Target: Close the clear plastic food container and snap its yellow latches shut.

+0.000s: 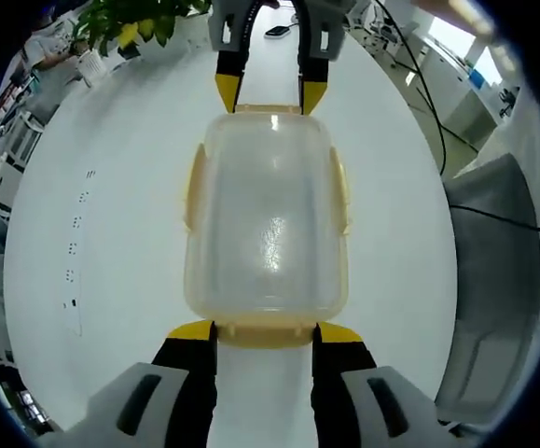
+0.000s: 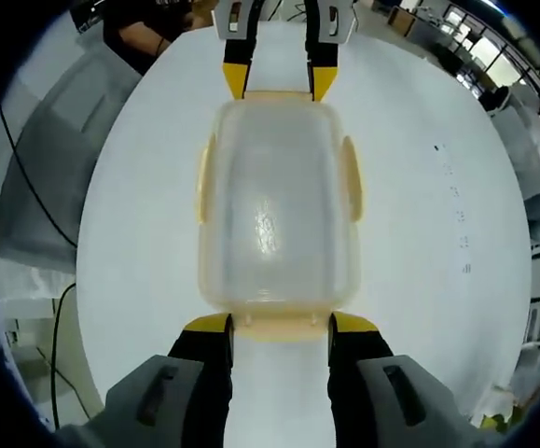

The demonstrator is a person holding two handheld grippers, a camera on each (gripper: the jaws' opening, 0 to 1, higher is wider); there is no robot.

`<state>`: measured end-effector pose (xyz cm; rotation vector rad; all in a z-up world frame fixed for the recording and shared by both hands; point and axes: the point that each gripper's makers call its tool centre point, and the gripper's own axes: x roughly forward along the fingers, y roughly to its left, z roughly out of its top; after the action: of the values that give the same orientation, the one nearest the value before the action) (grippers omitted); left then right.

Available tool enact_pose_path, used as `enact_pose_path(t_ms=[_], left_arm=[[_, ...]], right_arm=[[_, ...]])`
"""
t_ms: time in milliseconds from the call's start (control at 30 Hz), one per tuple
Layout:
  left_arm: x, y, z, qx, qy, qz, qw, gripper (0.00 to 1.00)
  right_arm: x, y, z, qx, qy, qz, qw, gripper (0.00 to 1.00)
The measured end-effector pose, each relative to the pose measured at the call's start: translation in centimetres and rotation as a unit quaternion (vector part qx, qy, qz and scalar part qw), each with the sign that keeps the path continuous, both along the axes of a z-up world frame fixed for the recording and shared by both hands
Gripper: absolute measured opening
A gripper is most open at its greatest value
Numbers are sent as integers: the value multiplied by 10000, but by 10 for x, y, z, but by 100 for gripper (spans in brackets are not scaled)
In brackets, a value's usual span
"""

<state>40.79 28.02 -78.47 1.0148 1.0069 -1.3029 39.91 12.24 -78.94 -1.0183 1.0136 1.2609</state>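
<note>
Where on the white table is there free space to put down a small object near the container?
The white table is bare along both long sides of the clear plastic container with yellow latches, out to the table's edge. Both short ends are crowded: the left tool stands at one end latch, the right tool at the opposite one.

Clear container (image 1: pixel 268 229) with its lid on sits on the white tabletop (image 1: pixel 111 243). Left gripper (image 1: pixel 265 332) straddles the near yellow latch (image 1: pixel 265 333), right gripper (image 1: pixel 271 93) the far one.
</note>
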Motion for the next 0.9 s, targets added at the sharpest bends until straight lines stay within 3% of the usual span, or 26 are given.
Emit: enact_pose_path(t_ms=[900], left_arm=[[-3, -5, -3, 132, 104, -33, 9999, 34]], right_arm=[[-2, -6, -1, 36, 113, 33, 9999, 38]])
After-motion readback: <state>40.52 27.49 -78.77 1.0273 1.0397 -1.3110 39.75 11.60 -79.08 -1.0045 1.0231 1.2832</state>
